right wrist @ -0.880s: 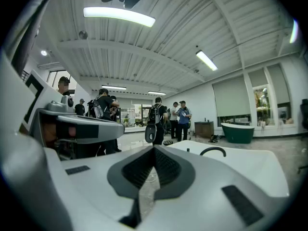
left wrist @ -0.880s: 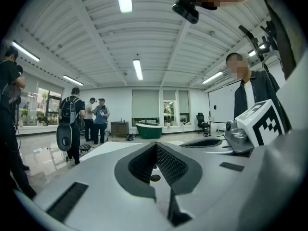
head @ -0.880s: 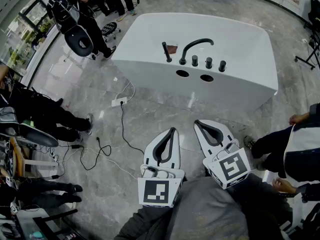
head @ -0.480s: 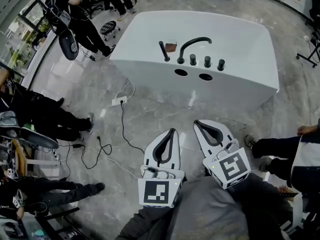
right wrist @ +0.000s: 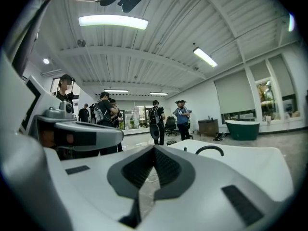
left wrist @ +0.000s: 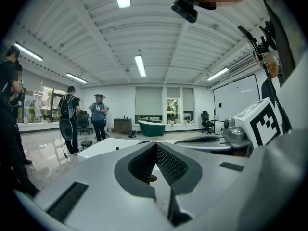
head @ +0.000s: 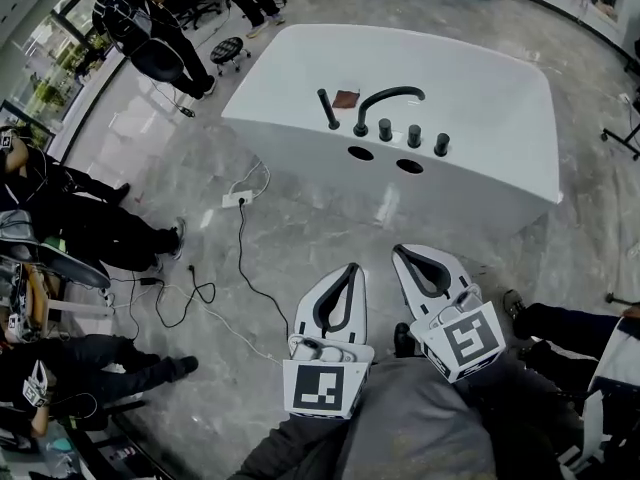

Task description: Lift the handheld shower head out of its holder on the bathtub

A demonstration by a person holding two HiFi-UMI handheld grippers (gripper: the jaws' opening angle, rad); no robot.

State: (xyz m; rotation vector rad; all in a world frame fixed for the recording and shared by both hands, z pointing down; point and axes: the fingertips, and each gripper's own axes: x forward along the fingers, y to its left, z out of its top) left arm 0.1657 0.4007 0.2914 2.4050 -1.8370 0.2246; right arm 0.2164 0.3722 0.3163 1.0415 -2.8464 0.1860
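Bystanders point(head: 150, 28) shifted round the glossy white bathtub point(head: 480, 98); left gripper point(head: 350, 268) and right gripper point(head: 398, 251) stay clenched, empty.

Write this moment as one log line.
left gripper: shut, empty | right gripper: shut, empty | handheld shower head: on bathtub, untouched

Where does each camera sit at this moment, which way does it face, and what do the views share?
Head view: on the person's head, looking steeply down at the white bathtub ahead; left tool, right tool and grey clothing show below.
Left gripper view: rides the left tool, facing level along its shut jaws toward the bathtub; the right tool's marker cube sits at right.
Right gripper view: rides the right tool, facing along its shut jaws toward the bathtub's black spout; the left tool sits at left.
Shared: all show the bathtub.
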